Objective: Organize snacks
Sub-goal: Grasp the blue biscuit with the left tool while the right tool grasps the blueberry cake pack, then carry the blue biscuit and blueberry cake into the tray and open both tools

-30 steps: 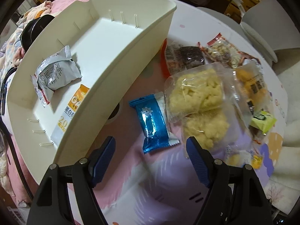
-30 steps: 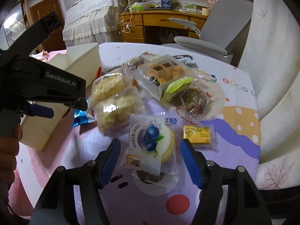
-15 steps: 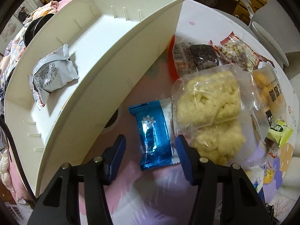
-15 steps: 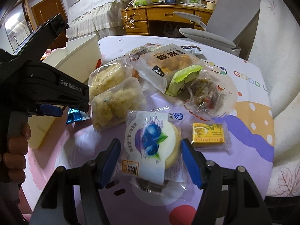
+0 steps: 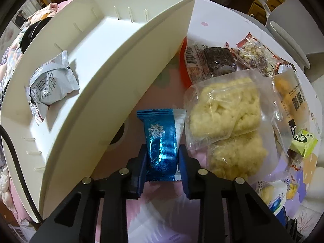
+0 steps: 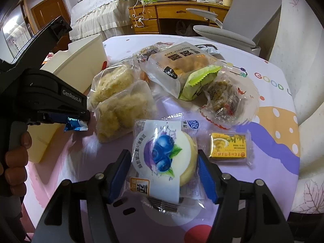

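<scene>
Jaws of the left gripper [image 5: 163,158] are closing on the blue packet [image 5: 161,141]; right gripper [image 6: 163,172] half-open, closing around the blueberry cake [image 6: 164,158].

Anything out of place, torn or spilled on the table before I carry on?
Nothing spilled or torn. The white plastic organizer tray holds only a grey foil packet; the other wrapped snacks lie heaped beside it, overlapping.

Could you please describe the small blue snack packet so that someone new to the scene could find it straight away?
Start at the big white bin on the table; the blue packet lies right beside its wall, between the closing jaws of the left gripper. To its other side are clear bags of pale crumbly cakes. It is the only shiny blue foil wrapper, printed with silver snowflakes.
</scene>
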`<state>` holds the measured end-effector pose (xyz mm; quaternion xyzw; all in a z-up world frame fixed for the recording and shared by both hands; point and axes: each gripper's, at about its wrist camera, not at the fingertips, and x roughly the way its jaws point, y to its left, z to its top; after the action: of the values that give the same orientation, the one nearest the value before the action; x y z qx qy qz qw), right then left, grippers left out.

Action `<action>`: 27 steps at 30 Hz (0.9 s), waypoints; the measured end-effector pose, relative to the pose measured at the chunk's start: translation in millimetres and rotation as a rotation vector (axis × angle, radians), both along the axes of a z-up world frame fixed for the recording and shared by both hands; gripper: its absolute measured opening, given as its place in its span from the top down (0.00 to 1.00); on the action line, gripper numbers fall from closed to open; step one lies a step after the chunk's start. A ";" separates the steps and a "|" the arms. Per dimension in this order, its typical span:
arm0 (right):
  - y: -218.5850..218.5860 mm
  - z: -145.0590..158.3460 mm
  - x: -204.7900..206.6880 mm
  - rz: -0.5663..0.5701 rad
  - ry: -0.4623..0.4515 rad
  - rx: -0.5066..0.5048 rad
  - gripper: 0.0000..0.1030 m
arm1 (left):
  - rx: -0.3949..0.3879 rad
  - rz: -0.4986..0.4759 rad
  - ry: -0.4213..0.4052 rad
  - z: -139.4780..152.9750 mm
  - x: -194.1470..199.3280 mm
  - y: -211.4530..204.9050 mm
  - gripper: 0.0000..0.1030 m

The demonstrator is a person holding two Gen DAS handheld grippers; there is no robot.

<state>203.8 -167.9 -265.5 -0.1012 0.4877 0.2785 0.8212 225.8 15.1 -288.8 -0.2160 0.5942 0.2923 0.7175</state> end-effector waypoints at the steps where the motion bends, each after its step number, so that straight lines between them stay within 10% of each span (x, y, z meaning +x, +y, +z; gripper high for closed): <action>1: -0.1 0.3 0.2 -0.001 0.004 0.000 0.39 | 0.001 -0.004 0.002 0.4 0.2 0.3 0.75; 27: -4.0 27.9 -38.0 -0.024 0.072 -0.032 0.48 | -0.089 -0.203 -0.034 50.7 -52.0 -31.9 0.77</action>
<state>165.8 -171.8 -237.6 -0.0982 0.5223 0.2642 0.8048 173.8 -16.8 -238.1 -0.1913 0.6132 0.1878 0.7430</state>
